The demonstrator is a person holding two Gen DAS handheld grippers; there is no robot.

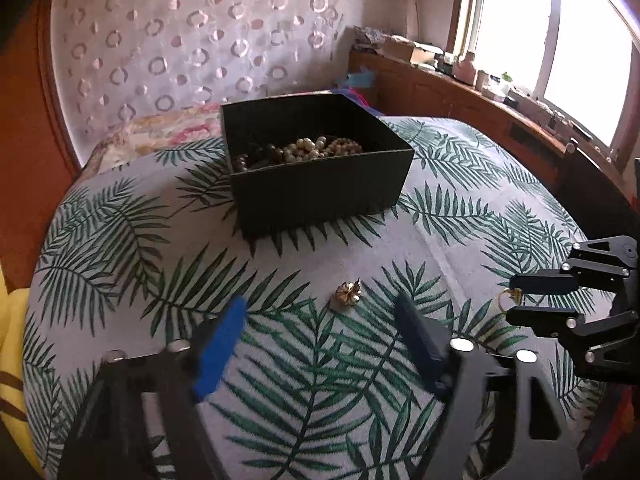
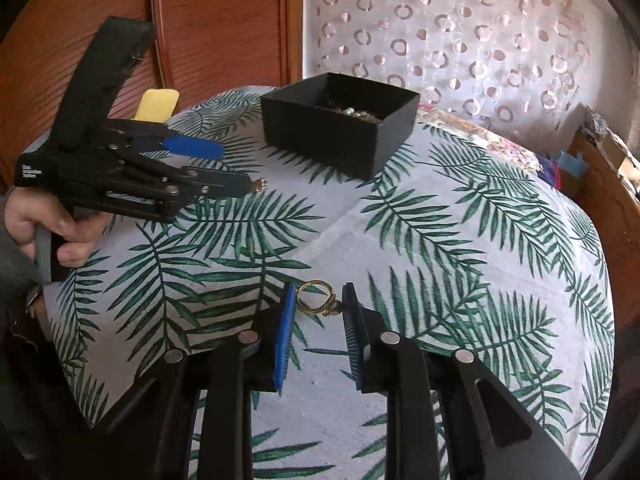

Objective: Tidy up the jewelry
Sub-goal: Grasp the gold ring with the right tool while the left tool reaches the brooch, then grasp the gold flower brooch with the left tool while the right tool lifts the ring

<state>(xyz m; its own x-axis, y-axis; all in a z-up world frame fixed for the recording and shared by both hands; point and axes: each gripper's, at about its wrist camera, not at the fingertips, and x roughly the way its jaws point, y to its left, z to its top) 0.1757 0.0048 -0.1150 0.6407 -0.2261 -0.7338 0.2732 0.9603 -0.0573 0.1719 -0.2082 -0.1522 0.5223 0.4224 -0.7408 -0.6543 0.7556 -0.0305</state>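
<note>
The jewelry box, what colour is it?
The jewelry box is black, clearest in the left wrist view.

Table (image 1: 120,320) w/ box (image 1: 320,192), ring (image 2: 318,298), brooch (image 1: 348,294)

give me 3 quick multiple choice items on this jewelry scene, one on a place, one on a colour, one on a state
1. Where does the gold ring lie?
A. in the box
B. on the cloth between the right gripper's fingers
C. on the window sill

2. What colour is the box?
A. black
B. white
C. red

3. How does the left gripper stand?
A. shut on the brooch
B. shut on beads
C. open, holding nothing

Answers:
1 B: the ring rests on the leaf-print cloth between the pads of the right gripper.
2 A: its walls are black, with beads inside.
3 C: its fingers are spread wide, and the gold brooch lies ahead of them on the cloth.
</note>
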